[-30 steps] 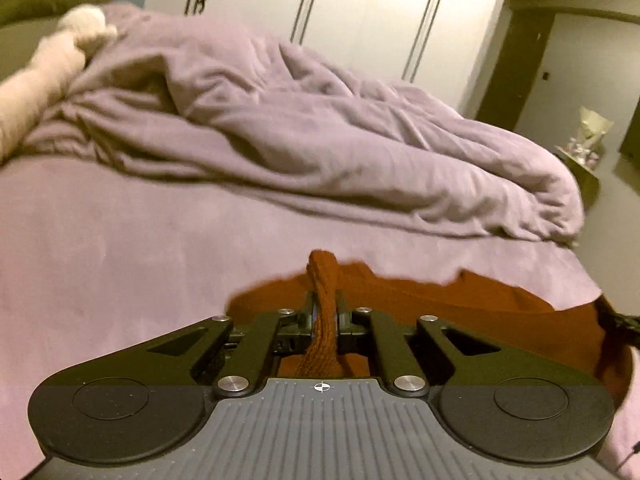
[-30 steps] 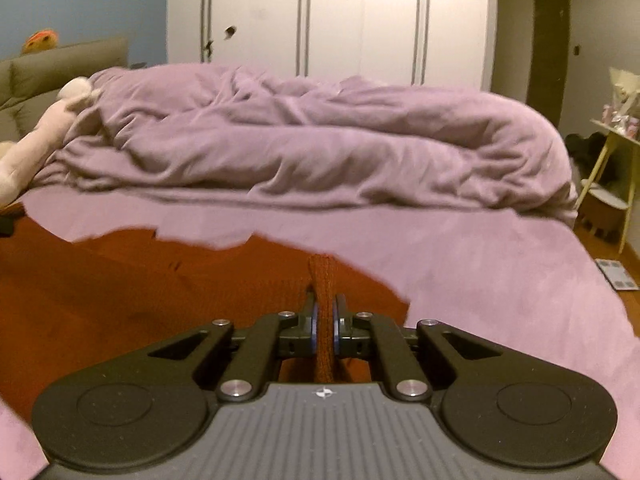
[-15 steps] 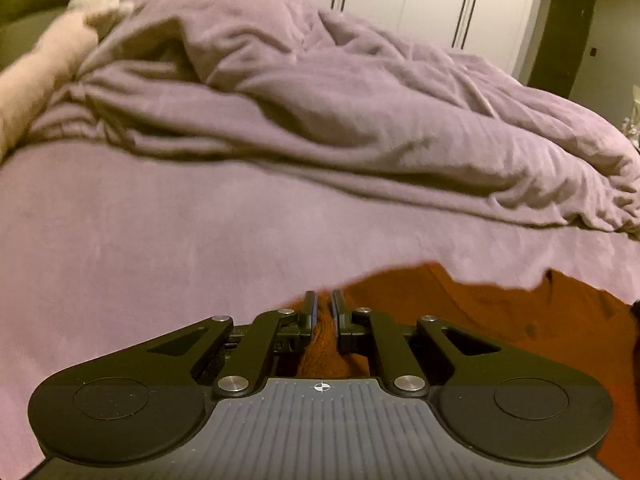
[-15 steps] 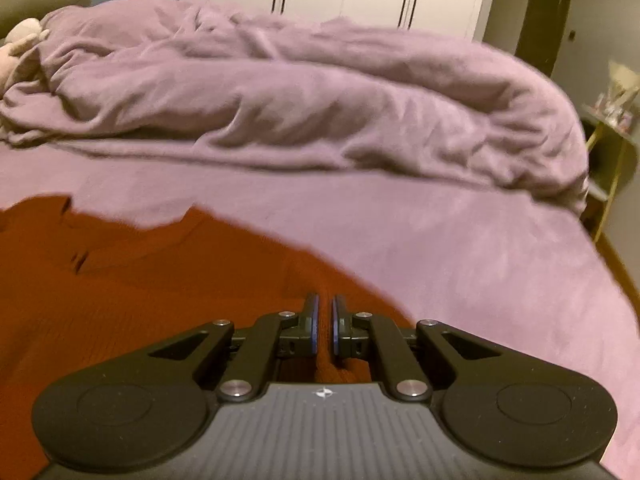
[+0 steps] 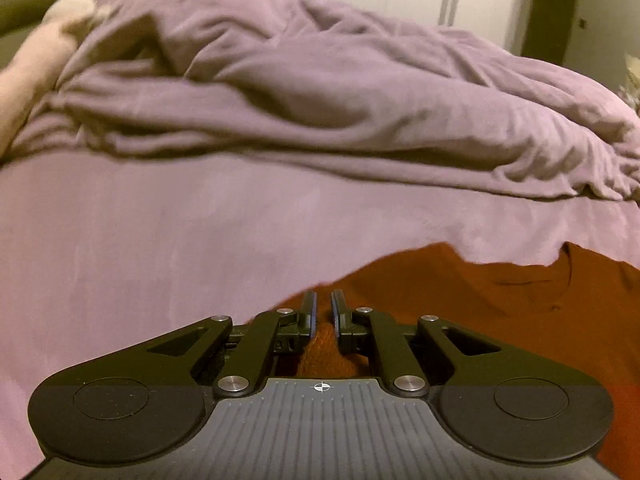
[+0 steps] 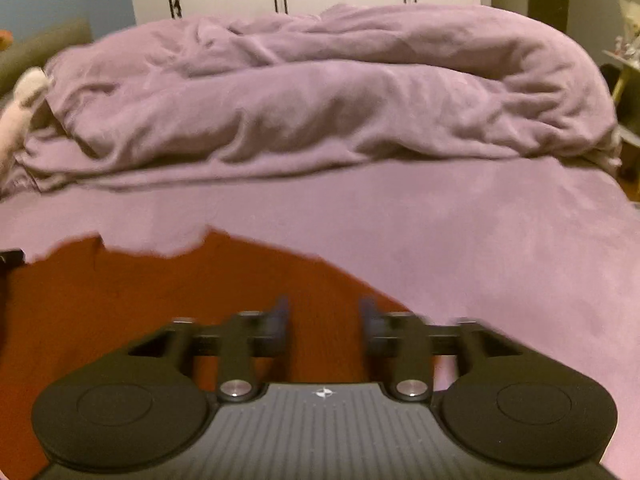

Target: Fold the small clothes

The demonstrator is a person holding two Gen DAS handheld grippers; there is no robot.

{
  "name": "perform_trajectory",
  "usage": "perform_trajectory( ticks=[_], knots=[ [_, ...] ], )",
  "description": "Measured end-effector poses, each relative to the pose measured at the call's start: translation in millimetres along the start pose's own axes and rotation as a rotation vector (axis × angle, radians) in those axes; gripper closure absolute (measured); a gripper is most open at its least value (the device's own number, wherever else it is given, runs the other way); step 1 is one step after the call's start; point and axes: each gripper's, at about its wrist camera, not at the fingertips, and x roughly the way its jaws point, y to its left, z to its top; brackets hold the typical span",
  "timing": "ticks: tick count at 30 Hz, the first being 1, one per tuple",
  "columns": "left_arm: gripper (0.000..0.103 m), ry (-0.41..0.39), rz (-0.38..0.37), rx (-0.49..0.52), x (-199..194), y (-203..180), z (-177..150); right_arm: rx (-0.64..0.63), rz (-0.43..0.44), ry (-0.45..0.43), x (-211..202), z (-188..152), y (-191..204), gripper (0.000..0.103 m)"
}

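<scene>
Lilac sheets cover the bed (image 5: pixel 168 240) ahead of you, with a rumpled duvet (image 6: pixel 320 100) heaped well beyond both claws. Your left claw (image 5: pixel 323 308) is clenched on a bunched edge of the rust-red garment (image 5: pixel 500 300), which spreads to its right. Your right claw (image 6: pixel 324 312) is opening, its fingers clear of the cloth lying flat beneath and to its left. Judging by this, the garment is laid out but no fold shows yet; most folding remains.

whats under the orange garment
The orange garment lies spread on the purple bedsheet, which shows all around its far edge. What sits directly beneath the cloth is covered, so nothing else can be confirmed there.
</scene>
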Motion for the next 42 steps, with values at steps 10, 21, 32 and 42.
perform_trajectory(
  ticks=[10, 21, 32, 42],
  knots=[
    [0.093, 0.029, -0.007, -0.053, -5.1, 7.1, -0.7, -0.097, 0.006, 0.036, 21.7, 2.4, 21.5, 0.062],
    [0.094, -0.13, -0.003, -0.007, -50.3, 2.0, 28.5, -0.168, -0.058, -0.191, -25.1, 22.6, 48.6, 0.096],
    [0.097, -0.1, 0.193, -0.089, 24.0, -2.4, 37.0, -0.094, -0.257, -0.135, 54.4, 32.3, 58.2, 0.096],
    [0.062, -0.045, 0.242, -0.187, 17.2, 26.1, 7.3, -0.018, -0.309, -0.14, 51.3, 18.9, 38.9, 0.044]
  ],
)
